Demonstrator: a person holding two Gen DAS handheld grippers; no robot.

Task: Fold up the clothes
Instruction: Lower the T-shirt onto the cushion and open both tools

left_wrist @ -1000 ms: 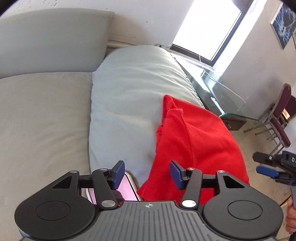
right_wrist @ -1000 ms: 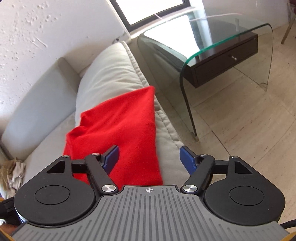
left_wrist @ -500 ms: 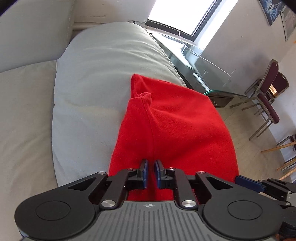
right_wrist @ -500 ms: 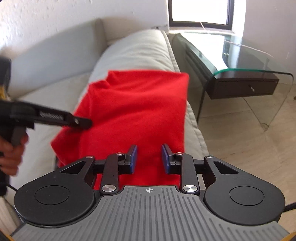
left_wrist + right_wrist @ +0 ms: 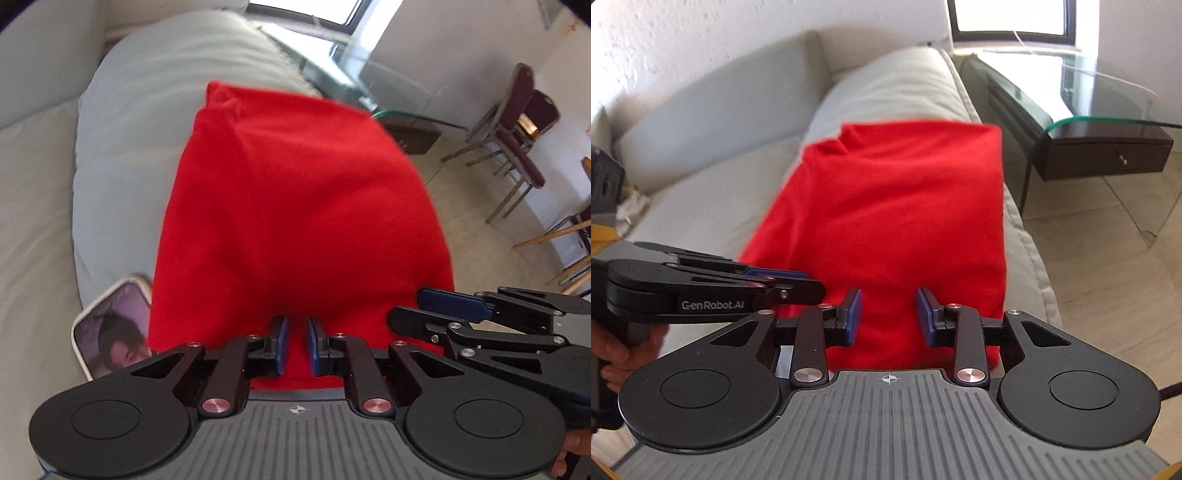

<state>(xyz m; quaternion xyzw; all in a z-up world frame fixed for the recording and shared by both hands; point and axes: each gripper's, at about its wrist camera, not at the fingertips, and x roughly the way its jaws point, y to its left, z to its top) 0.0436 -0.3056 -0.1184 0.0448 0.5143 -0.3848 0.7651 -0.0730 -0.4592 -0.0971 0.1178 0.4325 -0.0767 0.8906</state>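
Observation:
A folded red garment (image 5: 295,203) (image 5: 897,206) lies along the pale sofa arm cushion (image 5: 129,129) (image 5: 894,81). My left gripper (image 5: 295,328) is at the garment's near edge. Its pads stand narrow, pinching red cloth, and from the right wrist view it (image 5: 812,282) reaches in from the left. My right gripper (image 5: 888,306) sits at the near right part of the same edge. Red cloth fills the gap between its pads, and its jaws are opening slightly. In the left wrist view it (image 5: 410,310) shows at the garment's right border.
A phone (image 5: 110,328) lies on the seat beside the garment's near left corner. A glass side table (image 5: 1108,110) with a dark drawer stands right of the sofa, and chairs (image 5: 517,129) stand beyond it. A hand (image 5: 620,350) holds the left tool. Crumpled cloth (image 5: 631,206) lies far left.
Both grippers went from wide apart to narrow and came down onto the garment's near edge. The left one shifted from beside the cloth to over it. The two tools now sit close together.

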